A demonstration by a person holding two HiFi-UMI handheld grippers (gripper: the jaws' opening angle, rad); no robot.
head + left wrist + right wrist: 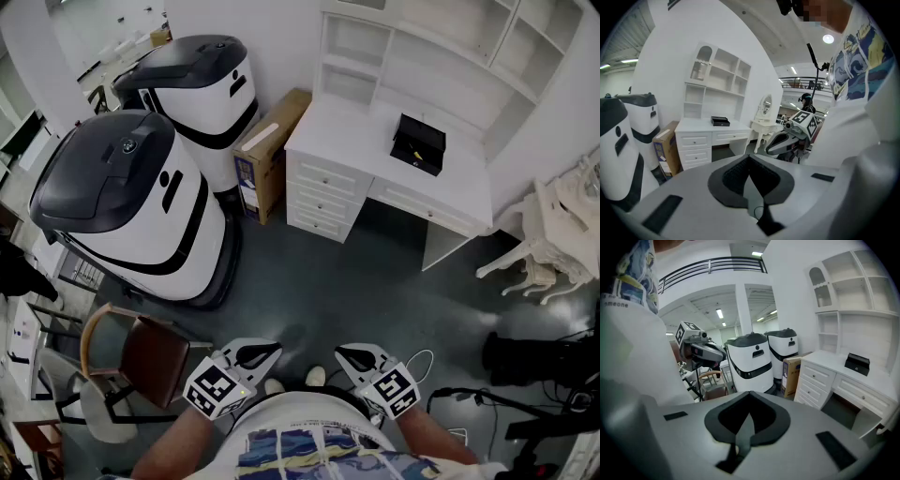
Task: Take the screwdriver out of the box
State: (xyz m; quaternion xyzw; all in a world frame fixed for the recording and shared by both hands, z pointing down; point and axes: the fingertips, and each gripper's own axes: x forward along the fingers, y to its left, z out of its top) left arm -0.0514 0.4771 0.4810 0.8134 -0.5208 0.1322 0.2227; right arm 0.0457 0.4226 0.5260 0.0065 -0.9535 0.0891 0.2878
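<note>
Down by the person's waist, the left tool [749,161] is showing its jaws pressed together with nothing between them, and the right tool [750,401] is doing the same: its jaws are meeting along a thin seam and are carrying nothing. Both are hanging close to the body, pointing out into the room, well apart from anything they could grip.

Across the dark floor, the white tabletop [375,131] is standing against the wall under its shelves, and the black box [418,143] is sitting on it, near the back. The screwdriver is presumably lying inside that box. A faint yellow fleck is showing at the box's front, but it is too small to tell what it is.

Judging from this, the task is only beginning: nothing is being held and the box is sitting untouched. The walk to the tabletop, the reach into the box and the lift of the screwdriver are all waiting to be done.

Counting what is showing: two tools, one box, one tabletop, two white-and-black machines [122,202], one cardboard carton [270,155], one brown chair [141,361] and one ornate white chair [544,244].
</note>
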